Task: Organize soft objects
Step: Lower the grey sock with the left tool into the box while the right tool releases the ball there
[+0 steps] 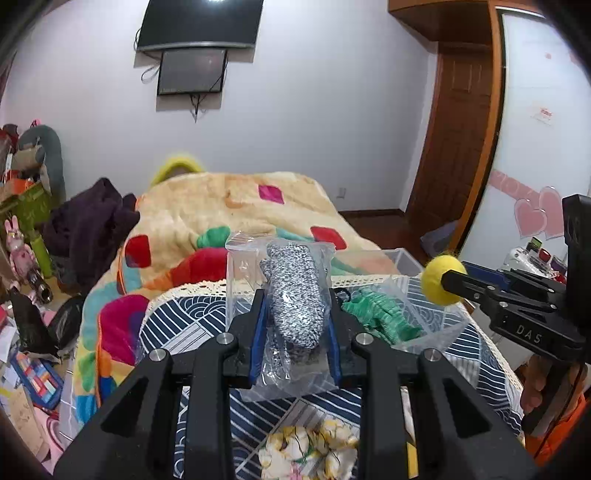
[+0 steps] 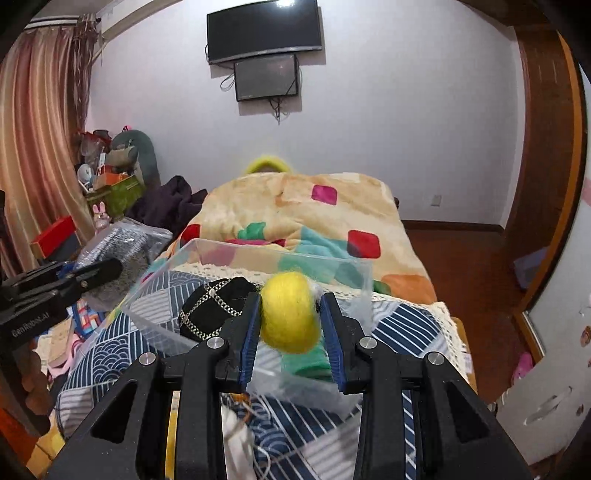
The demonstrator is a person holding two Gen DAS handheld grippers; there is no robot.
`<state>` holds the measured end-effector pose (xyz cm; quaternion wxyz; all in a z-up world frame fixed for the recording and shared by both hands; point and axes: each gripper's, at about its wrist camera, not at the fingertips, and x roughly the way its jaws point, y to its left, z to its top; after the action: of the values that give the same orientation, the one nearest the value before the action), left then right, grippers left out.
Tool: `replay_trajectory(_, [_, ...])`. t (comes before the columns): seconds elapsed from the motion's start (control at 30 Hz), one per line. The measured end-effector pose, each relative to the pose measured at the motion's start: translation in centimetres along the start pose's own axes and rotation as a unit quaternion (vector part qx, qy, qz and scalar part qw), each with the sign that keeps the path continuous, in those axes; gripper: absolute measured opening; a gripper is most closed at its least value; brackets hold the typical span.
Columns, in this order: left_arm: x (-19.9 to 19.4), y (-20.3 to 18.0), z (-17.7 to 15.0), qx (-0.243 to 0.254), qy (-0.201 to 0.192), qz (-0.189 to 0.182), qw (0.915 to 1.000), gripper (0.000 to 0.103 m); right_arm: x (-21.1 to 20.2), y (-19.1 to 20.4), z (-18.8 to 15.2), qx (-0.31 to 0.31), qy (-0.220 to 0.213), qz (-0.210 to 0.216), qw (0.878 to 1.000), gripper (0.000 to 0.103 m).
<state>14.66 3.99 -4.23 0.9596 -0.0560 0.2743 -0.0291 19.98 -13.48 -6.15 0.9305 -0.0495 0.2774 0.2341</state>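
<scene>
The yellow felt ball [image 2: 290, 315] sits at the centre of the right wrist view, pinched in the right gripper [image 2: 290, 325] jaws, above a clear plastic box [image 2: 207, 247] holding a black chained pouch [image 2: 214, 306]. The left gripper [image 1: 295, 317] jaws clamp a bagged grey knit piece [image 1: 295, 291]. Right of it lies a green knit toy [image 1: 380, 317] in a bag; a floral cloth [image 1: 310, 450] lies at bottom centre on the striped bench [image 1: 177, 328]. A bed [image 1: 229, 206] lies beyond.

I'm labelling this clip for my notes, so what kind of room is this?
Most likely a lived-in bedroom. A bed under a colourful patchwork blanket fills the middle, a wall-mounted TV hangs on the far wall, and striped curtains cover the side, with plush toys and clutter heaped beside the bed.
</scene>
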Motion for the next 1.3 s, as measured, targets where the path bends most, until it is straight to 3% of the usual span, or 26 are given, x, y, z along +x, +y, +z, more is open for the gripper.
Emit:
replay_trajectory(0.57, [8.0,0.1,-0.9,0.001,0.075,-0.009,0.9971,0.028,6.4,0.6,-1.1,0.003,0.104,0.025,0.994,0.030])
replay_trajectory(0.9, [8.0,-0.1,-1.1,0.007,0.084,-0.008,0.9964,0.028,6.1,1.3,-1.0,-0.020,0.114,0.023,0.993,0.032])
replay_trajectory(0.97, [7.6,-0.2,-1.1,0.009,0.087,-0.012,0.9961,0.028,6.1,1.2,-0.8,-0.019,0.114,0.026,0.993,0.037])
replay_trajectory(1.03, [7.2,-0.3,-1.1,0.011,0.086,-0.016,0.9961,0.029,5.7,1.3,-0.8,-0.019,0.109,0.026,0.994,0.052])
replay_trajectory(1.2, [5.0,-0.3,-1.3,0.008,0.074,-0.022,0.9970,0.032,4.5,1.6,-0.4,-0.033,0.089,0.012,0.995,0.057])
replay_trajectory(1.23, [4.3,-0.3,-1.3,0.007,0.068,-0.026,0.9973,0.033,4.2,1.6,-0.4,-0.034,0.084,0.010,0.996,0.064])
replay_trajectory(1.3, [3.2,-0.4,-1.4,0.006,0.060,-0.029,0.9977,0.044,3.2,1.6,-0.4,-0.041,0.067,-0.001,0.997,0.073])
